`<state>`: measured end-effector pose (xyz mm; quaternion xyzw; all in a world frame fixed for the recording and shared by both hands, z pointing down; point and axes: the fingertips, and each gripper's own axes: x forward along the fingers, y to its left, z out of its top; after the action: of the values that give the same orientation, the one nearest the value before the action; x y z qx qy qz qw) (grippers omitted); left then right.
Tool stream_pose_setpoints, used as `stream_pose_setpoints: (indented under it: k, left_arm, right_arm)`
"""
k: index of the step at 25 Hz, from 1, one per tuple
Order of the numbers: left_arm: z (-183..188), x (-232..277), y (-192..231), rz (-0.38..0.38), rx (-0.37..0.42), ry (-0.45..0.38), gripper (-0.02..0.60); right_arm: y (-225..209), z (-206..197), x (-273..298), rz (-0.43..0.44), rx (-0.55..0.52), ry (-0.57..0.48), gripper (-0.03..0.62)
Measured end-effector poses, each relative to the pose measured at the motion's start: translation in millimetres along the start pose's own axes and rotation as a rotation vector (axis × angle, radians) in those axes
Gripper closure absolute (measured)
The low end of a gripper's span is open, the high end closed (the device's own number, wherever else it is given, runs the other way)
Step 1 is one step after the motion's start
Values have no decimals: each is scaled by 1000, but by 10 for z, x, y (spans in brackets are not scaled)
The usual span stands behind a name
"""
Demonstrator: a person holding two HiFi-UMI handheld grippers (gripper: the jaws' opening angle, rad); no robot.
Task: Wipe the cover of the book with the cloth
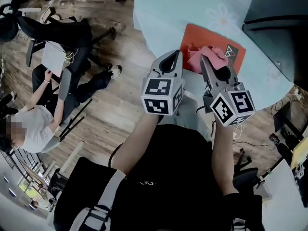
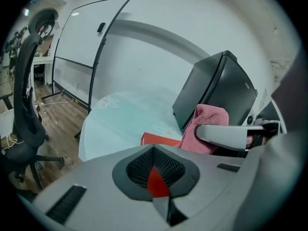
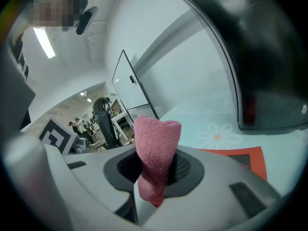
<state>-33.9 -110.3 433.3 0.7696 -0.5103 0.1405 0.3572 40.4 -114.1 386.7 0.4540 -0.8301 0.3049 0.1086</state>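
Observation:
An orange-red book [image 1: 193, 35] lies on the round table [image 1: 159, 13] near its front edge; it also shows in the left gripper view [image 2: 156, 139] and the right gripper view [image 3: 240, 160]. A pink cloth [image 1: 211, 56] is bunched over the book's near part, and my right gripper [image 1: 205, 60] is shut on it. The cloth [image 3: 156, 148] sticks up out of that gripper [image 3: 154, 177]. Whether it touches the cover I cannot tell. My left gripper [image 1: 176, 53] hovers just left of the cloth [image 2: 207, 121], jaws shut [image 2: 155, 173] with nothing held.
A black box [image 1: 274, 23] stands on the table right behind the book [image 2: 216, 95]. The table carries a pale blue daisy-print cover. Left of it on the wooden floor are an office chair [image 1: 48, 30] and a seated person [image 1: 33, 124]. A whiteboard [image 2: 86, 37] stands beyond.

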Motion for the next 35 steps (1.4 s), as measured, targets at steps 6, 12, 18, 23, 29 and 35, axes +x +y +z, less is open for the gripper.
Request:
stream_pose_setpoints:
  k: [6,12,18,23,29,35]
  left_arm:
    - [52,212,149,-7,-35,-5,566]
    - [96,429,274,-13,-78,11,566]
    - [97,491,373,0,-97,16,566]
    - [82,581,485,8,-120,37,566]
    - [83,703,500,-3,-124,44,566]
    - [24,726,542,5,-137,65,566]
  right_arm:
    - [-50,77,278,-11,2,22,493]
    - [-93,192,547,0,-6,31,493]
    - [-154,186,767,-9,-30,63,493]
    - [-203,151,917,-22,-63,95,493]
    - [-325,83,1077,-52,-87,130,492]
    - [-419,-33,1198,-94,-144,191,491]
